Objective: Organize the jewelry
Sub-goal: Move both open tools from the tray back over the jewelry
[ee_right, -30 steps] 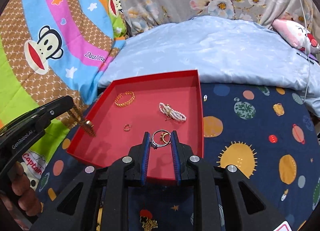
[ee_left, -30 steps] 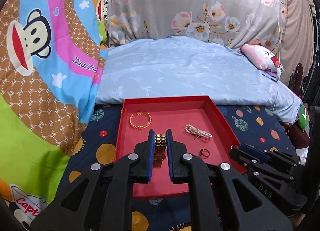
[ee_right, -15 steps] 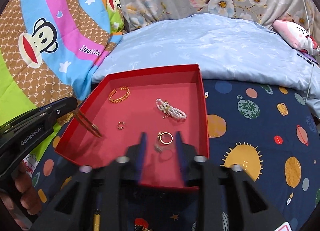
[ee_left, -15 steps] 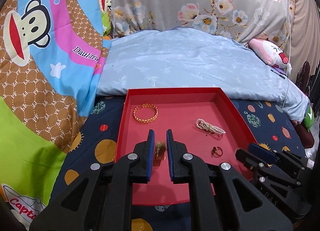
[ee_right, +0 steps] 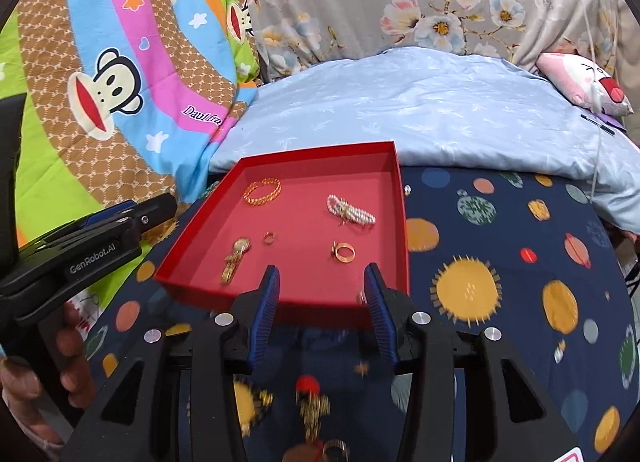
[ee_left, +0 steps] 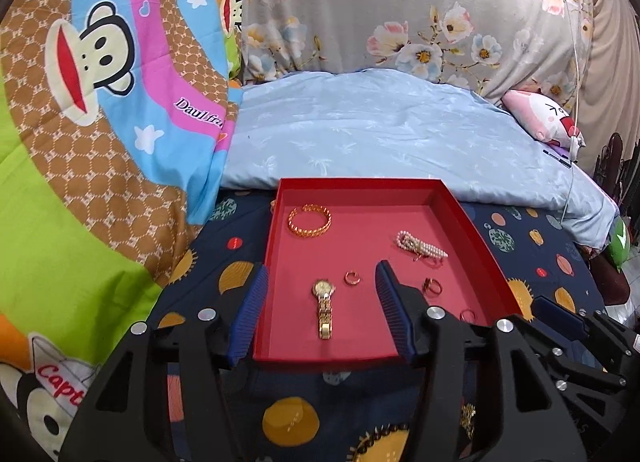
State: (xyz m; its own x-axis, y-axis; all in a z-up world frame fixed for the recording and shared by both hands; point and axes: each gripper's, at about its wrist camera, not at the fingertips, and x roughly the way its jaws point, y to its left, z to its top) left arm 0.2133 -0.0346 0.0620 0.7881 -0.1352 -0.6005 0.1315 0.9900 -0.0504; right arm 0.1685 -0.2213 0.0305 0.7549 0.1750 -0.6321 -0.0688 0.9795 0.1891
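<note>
Both our grippers, left [ee_left: 318,314] and right [ee_right: 320,310], now gape wide, watch [ee_left: 323,308] released between left jaws, two bracelets, three rings in tray [ee_left: 360,189].

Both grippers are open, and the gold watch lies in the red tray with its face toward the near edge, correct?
Not quite: the gold watch lies in the red tray with its face toward the far side and its band toward the near edge, as the left wrist view shows. Left gripper and right gripper are open.
</note>
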